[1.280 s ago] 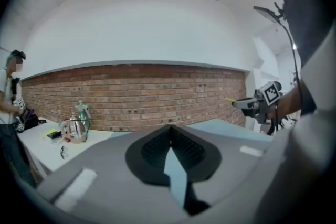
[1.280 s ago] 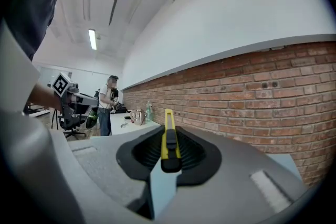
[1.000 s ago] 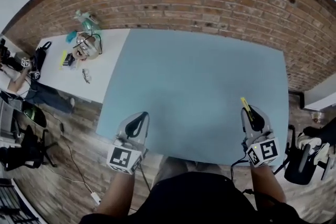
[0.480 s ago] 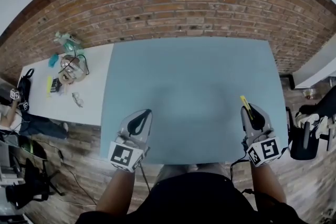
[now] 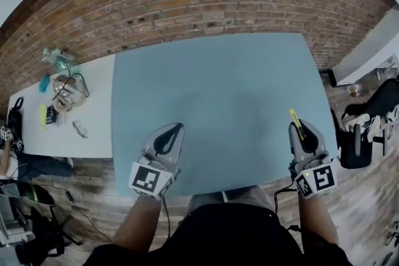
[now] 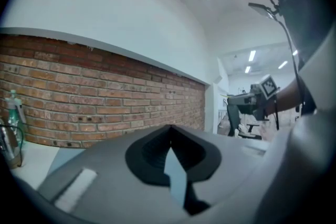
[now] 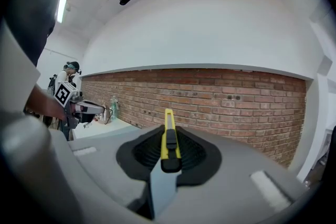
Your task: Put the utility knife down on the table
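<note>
one slim utility knife [image 7: 169,136] is the task's only thing, and it sits pinched between the jaws of the right gripper [image 5: 300,133], over the near right corner of the blue table [image 5: 212,84] and, as far as i can judge, clear of its surface. the jaws are closed only as far as the knife's width allows. they press on its rear part, and the yellow body sticks out ahead of the tips. the left gripper [image 5: 169,137] hangs over the near edge of the table, well apart from the knife. its jaws are brought together with nothing between them, and only a sliver of table colour shows through the slot lower down.

the knife looks light and stiff: a narrow hard shell, fairly smooth, so it could pivot or slip in a two-sided pinch if the grip eases unevenly. the front end is the part to respect, and i cannot tell whether any blade is pushed out. the present hold near the back of the handle seems sensible, since it leaves the front free to touch down first.

its long axis runs along the line of the right gripper, away from the person toward the brick wall [image 5: 187,3], close to level. the black slider is on the side that faces up.
</note>
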Demonstrator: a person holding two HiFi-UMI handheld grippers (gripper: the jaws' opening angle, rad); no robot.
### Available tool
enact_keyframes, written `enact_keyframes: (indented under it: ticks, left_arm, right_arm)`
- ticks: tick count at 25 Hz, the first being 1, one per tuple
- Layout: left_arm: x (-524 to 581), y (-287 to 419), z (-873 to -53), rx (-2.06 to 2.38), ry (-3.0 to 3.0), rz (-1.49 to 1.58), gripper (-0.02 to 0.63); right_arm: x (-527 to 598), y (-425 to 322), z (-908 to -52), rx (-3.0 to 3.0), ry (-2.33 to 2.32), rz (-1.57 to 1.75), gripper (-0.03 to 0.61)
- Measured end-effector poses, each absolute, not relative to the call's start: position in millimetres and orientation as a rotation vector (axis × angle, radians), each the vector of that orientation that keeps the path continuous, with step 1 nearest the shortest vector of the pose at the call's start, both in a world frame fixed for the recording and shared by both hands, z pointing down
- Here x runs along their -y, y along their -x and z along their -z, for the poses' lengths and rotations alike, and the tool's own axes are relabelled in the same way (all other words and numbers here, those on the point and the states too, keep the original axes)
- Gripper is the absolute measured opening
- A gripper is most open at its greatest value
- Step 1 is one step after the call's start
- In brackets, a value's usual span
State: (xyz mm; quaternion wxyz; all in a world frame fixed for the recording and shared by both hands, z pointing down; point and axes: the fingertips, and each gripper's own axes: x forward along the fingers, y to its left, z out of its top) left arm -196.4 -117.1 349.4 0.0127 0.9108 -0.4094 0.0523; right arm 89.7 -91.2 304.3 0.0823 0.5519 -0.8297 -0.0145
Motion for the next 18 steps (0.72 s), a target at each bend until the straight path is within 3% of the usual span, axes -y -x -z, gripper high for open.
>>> enact_keyframes:
  ticks: [18]
  left_arm:
    - [139.3, 202.2, -340.4, 1.474, -2.745, -0.232, 0.003]
  right_arm:
    - [147.0, -93.8, -334.8, 2.572, -1.539, 0.031, 0.060]
